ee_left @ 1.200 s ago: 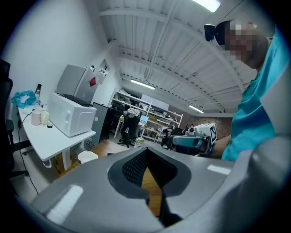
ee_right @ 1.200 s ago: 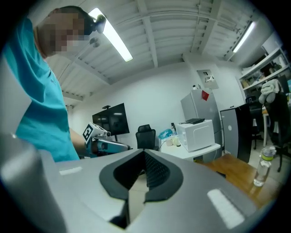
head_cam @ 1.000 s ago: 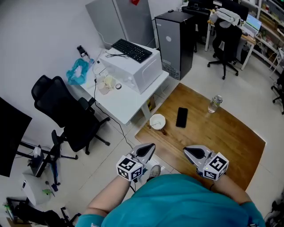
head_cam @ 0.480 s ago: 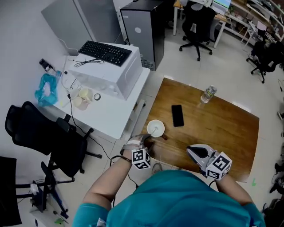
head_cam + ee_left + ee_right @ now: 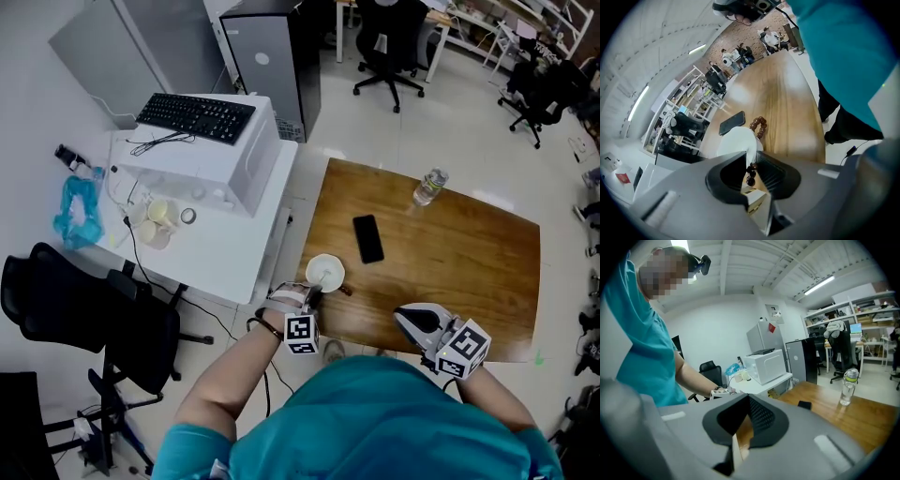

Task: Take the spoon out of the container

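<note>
A white round container (image 5: 325, 272) stands near the wooden table's (image 5: 469, 262) left front corner, with a faint pale spoon (image 5: 324, 275) lying in it. My left gripper (image 5: 309, 296) reaches up to the container's near rim. In the left gripper view the container (image 5: 733, 143) sits right at the left gripper's (image 5: 752, 158) tips. Its jaws are closing with a narrow gap left; whether the spoon is between them is unclear. My right gripper (image 5: 405, 315) hovers over the table's front edge, apart from the container; the right gripper (image 5: 749, 400) has its jaws together and empty.
A brown bead bracelet (image 5: 344, 291) lies just right of the container. A black phone (image 5: 367, 238) lies mid-table and a water bottle (image 5: 427, 187) stands at the far edge. A white desk (image 5: 216, 253) with a microwave (image 5: 211, 159) adjoins the table's left side.
My left gripper has moved forward from the table's front edge up to the container. The right gripper has stayed over the front edge. The head view has shifted.
</note>
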Demonstrator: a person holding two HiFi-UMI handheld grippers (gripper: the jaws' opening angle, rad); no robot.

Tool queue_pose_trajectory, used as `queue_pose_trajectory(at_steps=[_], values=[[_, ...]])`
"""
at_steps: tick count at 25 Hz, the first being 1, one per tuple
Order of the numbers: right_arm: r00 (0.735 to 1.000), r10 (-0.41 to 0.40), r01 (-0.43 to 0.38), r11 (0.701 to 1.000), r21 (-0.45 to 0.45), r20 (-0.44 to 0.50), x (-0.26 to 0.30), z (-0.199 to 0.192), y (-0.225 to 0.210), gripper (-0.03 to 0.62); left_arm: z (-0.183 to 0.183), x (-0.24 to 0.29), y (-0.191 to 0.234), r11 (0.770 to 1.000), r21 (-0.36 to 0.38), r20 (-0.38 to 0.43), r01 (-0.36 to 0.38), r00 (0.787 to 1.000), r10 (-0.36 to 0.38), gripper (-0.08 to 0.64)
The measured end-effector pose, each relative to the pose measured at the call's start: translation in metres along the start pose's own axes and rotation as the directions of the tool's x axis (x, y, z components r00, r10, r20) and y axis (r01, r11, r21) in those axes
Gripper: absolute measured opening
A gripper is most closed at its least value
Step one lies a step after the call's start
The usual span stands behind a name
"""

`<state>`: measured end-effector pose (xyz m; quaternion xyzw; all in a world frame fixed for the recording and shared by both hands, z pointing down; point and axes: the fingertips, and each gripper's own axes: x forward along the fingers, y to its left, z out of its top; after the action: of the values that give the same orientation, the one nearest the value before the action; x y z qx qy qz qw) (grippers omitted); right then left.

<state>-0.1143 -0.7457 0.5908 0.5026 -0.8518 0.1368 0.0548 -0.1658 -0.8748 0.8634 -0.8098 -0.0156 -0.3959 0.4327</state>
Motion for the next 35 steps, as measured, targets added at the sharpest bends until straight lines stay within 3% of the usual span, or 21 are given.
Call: queue_pose_trajectory(at_steps=[7,11,13,16,17,19,24,27,28,30,31,32,35], values=[[1.000,0.004,-0.004,1.000,0.003,0.001,0.005,0.007,0.006,0.002,0.018,-0.034,0.018,0.998,-0.069,0.089,-0.010,0.996,0.016,0.057],[1.000,0.019,-0.019,1.000,-0.004,-0.001,0.004,0.011,0.011,0.002,0.032,-0.069,0.042,0.971,-0.238,0.174,-0.005,0.984,0.047,0.055],[1.000,0.022,-0.022,1.000,-0.010,0.002,0.000,0.013,0.012,0.002,0.039,-0.092,0.056,0.923,-0.384,0.236,0.024,0.969,0.073,0.054],[1.000,0.026,-0.026,0.999,-0.023,0.012,-0.011,0.017,0.013,0.002,0.057,-0.131,0.076,0.801,-0.589,0.344,0.108,0.930,0.128,0.054],[1.000,0.026,-0.026,0.999,-0.024,0.017,-0.017,0.018,0.013,0.002,0.065,-0.144,0.081,0.764,-0.632,0.374,0.132,0.915,0.151,0.054],[0.999,0.021,-0.020,1.000,-0.018,0.034,-0.033,0.021,0.012,0.002,0.088,-0.169,0.091,0.714,-0.681,0.421,0.162,0.884,0.202,0.054],[0.996,-0.008,0.010,1.000,-0.017,0.083,-0.111,0.050,0.008,0.002,0.180,-0.222,0.110,0.648,-0.729,0.503,0.220,0.814,0.290,0.054],[0.992,-0.014,0.018,0.999,-0.032,0.127,-0.176,0.038,0.010,0.002,0.248,-0.235,0.091,0.617,-0.743,0.526,0.260,0.796,0.299,0.054],[0.989,-0.012,0.018,0.999,-0.041,0.146,-0.198,0.020,0.013,0.002,0.270,-0.236,0.073,0.618,-0.741,0.531,0.263,0.793,0.300,0.054],[0.984,0.006,0.006,0.998,-0.063,0.180,-0.250,-0.018,0.019,0.002,0.317,-0.230,0.036,0.668,-0.709,0.547,0.225,0.773,0.320,0.054],[0.981,0.020,-0.006,0.997,-0.074,0.192,-0.279,-0.031,0.019,0.002,0.345,-0.228,0.022,0.679,-0.703,0.550,0.210,0.767,0.332,0.054],[0.979,0.036,-0.020,0.996,-0.083,0.199,-0.309,-0.039,0.016,0.002,0.375,-0.228,0.014,0.673,-0.711,0.546,0.205,0.763,0.345,0.054],[0.977,0.079,-0.060,0.993,-0.097,0.200,-0.389,-0.053,0.004,0.002,0.459,-0.235,0.002,0.610,-0.765,0.520,0.208,0.757,0.395,0.054]])
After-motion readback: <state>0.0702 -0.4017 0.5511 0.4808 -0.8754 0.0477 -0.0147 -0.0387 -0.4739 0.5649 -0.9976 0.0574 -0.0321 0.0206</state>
